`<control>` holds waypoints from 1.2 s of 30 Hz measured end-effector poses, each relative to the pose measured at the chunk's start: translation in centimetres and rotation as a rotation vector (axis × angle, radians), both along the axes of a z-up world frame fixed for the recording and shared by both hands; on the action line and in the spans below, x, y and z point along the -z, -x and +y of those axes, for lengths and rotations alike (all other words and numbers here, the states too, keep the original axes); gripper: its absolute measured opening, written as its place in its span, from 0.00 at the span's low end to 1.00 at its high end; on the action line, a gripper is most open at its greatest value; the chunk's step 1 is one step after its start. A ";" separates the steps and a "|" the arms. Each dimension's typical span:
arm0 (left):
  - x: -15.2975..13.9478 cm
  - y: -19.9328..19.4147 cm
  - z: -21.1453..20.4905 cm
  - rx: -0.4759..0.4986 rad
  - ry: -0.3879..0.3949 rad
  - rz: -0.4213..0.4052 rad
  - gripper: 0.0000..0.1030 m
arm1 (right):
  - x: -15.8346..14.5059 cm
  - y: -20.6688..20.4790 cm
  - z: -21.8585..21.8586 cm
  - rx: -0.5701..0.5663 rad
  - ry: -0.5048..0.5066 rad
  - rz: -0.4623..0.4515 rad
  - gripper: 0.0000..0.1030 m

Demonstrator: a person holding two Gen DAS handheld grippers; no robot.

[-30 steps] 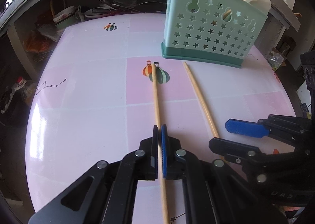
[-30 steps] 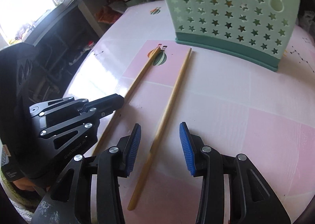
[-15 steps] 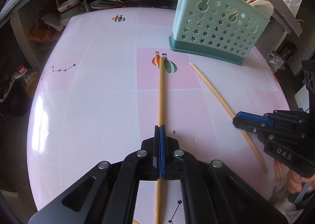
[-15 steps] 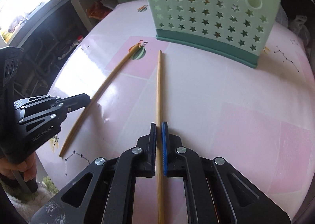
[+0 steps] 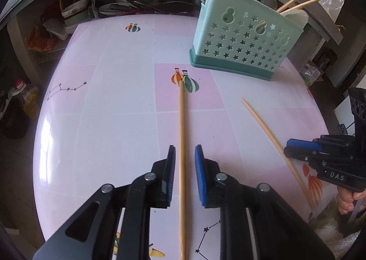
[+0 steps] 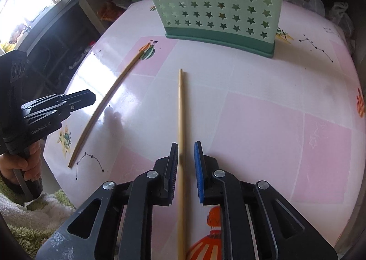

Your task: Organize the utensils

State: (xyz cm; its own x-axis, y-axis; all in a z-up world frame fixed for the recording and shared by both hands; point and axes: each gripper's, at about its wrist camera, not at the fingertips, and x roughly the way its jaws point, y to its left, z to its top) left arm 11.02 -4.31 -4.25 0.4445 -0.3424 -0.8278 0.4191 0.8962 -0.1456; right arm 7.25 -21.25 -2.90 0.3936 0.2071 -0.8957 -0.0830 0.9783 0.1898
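Two bamboo chopsticks lie on the pink-and-white table. One chopstick runs straight between the fingers of my left gripper. Its jaws are opening and there are gaps on both sides. The other chopstick lies between the fingers of my right gripper, whose jaws are also opening, and its near end is blurred. A mint-green star-punched utensil holder stands beyond both, with spoons and chopsticks in it. The right wrist view shows the holder, the left chopstick and the left gripper.
Cluttered shelves with bowls and pans stand behind the table. An oil bottle is on the floor at the left. A hand holds the right gripper over the table's near right edge. Fluffy green-white cloth lies below.
Half a second ago both grippers were shut on their chopsticks; now both pairs of jaws have parted. The right chopstick's tip lies farther from the holder than before.
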 end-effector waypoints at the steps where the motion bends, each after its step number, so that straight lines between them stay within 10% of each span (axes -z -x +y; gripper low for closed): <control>1: 0.0 -0.3 -0.4 0.011 -0.010 -0.004 0.16 | 0.0 -0.3 0.0 -0.005 0.016 -0.005 0.14; 22: 2.0 -8.0 -5.0 0.039 -0.160 -0.032 0.06 | 0.8 -4.2 2.2 -0.026 0.127 -0.093 0.08; 29: 1.0 -8.3 -3.5 -0.010 -0.036 -0.068 0.06 | 0.1 -4.3 0.8 0.031 0.044 -0.110 0.04; 36: -6.4 -5.6 -1.1 0.007 0.158 -0.217 0.06 | -5.1 -1.8 -1.9 0.098 -0.082 -0.235 0.04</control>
State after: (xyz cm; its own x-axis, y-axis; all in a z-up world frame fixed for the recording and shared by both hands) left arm 16.59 -5.36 2.19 0.6026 -0.4637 -0.6495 0.4619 0.8663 -0.1901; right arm 9.06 -23.15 2.16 0.6105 0.2256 -0.7592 -0.0395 0.9661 0.2552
